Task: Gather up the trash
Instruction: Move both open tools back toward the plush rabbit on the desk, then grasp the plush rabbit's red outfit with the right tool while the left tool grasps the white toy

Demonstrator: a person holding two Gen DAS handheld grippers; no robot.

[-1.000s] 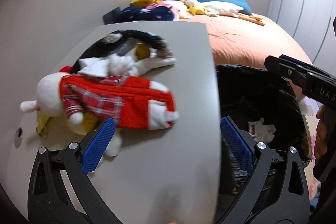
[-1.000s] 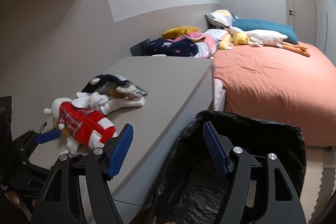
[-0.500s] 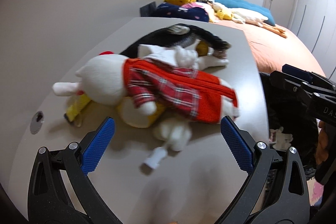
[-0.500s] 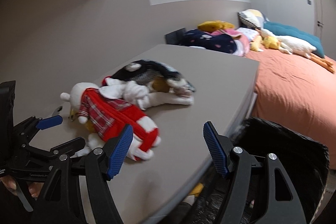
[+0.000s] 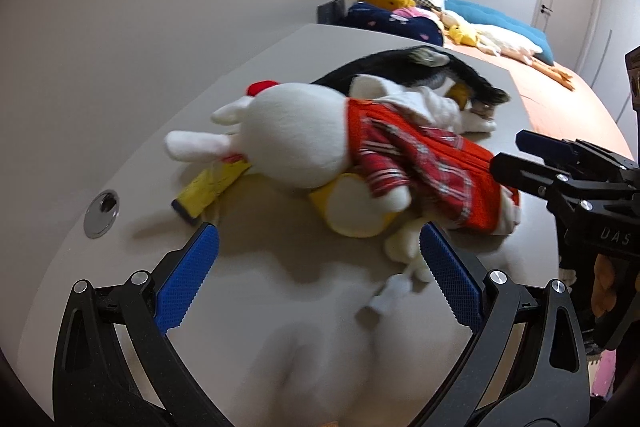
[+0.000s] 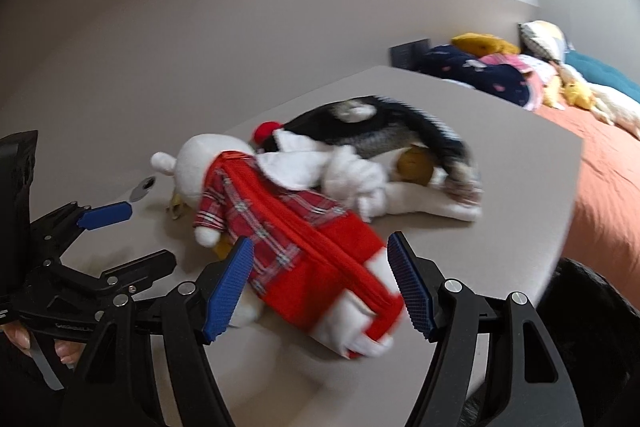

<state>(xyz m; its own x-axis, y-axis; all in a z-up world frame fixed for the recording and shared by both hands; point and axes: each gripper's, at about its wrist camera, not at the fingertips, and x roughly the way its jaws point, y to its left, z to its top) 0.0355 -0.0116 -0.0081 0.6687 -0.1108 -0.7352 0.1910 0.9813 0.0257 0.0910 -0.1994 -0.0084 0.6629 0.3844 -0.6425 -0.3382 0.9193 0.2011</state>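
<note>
Both grippers, left gripper [image 5: 316, 267] and right gripper [image 6: 320, 283], hang open beside the plush rabbit [image 5: 320, 151] on the counter [image 5: 280, 307], apparently seeking trash; next comes closing on the yellow wrapper [image 5: 210, 187] beside it.

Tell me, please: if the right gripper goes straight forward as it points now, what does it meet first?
Most likely the plush rabbit: its red plaid legs already lie between the open blue fingers of the right gripper. Depth is unclear because of blur.
</note>
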